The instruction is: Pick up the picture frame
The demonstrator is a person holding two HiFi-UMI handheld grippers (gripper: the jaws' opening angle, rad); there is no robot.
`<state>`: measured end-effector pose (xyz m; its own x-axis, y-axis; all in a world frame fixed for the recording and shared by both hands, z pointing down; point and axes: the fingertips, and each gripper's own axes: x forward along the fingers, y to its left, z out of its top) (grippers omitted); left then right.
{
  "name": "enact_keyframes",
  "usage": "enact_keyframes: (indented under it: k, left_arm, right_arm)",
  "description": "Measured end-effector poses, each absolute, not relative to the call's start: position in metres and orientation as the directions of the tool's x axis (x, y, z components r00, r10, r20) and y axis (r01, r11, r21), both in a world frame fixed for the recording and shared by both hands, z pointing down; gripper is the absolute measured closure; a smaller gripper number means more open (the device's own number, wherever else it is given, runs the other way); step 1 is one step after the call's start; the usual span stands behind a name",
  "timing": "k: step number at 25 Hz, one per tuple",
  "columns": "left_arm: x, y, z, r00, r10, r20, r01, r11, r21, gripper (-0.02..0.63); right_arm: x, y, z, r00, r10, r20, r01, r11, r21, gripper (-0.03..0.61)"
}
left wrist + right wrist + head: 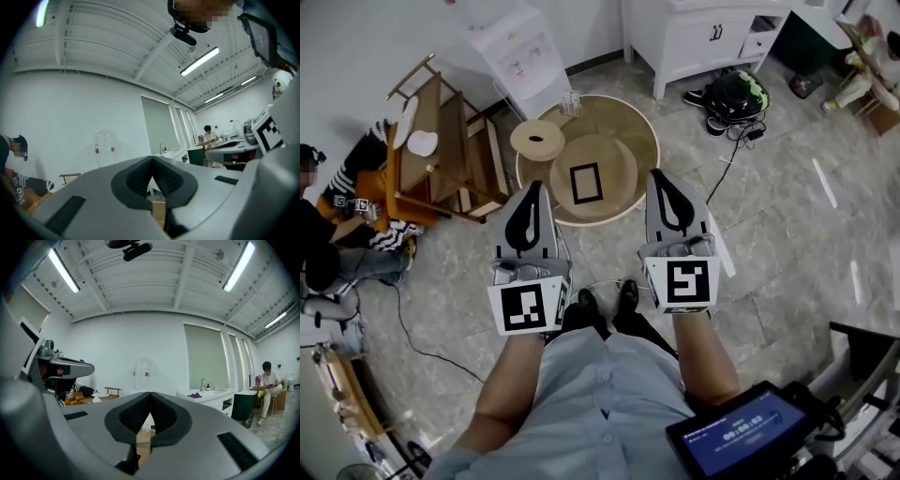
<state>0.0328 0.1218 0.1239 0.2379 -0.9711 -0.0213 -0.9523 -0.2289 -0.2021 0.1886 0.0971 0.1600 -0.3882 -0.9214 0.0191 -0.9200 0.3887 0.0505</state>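
Black-rimmed picture frame [585,183] lies flat on the round table [623,122], ahead between the left gripper [535,187] and right gripper [660,176]. Both are closed and empty; one should open wide before lowering over a frame edge.

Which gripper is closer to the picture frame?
Left, slightly. The left gripper hovers just left of the picture frame; the right gripper hovers farther off on its right. Neither touches it.

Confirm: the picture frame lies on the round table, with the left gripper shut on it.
No: the picture frame lies on the round table, but the left gripper is shut on nothing, clear of it; see the head view.
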Motion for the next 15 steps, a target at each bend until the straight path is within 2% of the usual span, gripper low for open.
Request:
enact_keyframes:
  k: [8,15]
  left_arm:
    - [0.031,0.099,0.122,0.186,-0.981,-0.05,-0.964,-0.172,-0.202,0.603]
    - [-0.001,0.075,0.124,0.129,-0.989,-0.072,-0.978,-0.115,-0.172,0.603]
  right_arm:
    - [0.191,0.063,0.155,-0.424,-0.905,0.015,-0.903,0.424,0.064,0.565]
    - [0.163,0.033,0.151,-0.463,-0.886,0.012,-0.881,0.462,0.1,0.565]
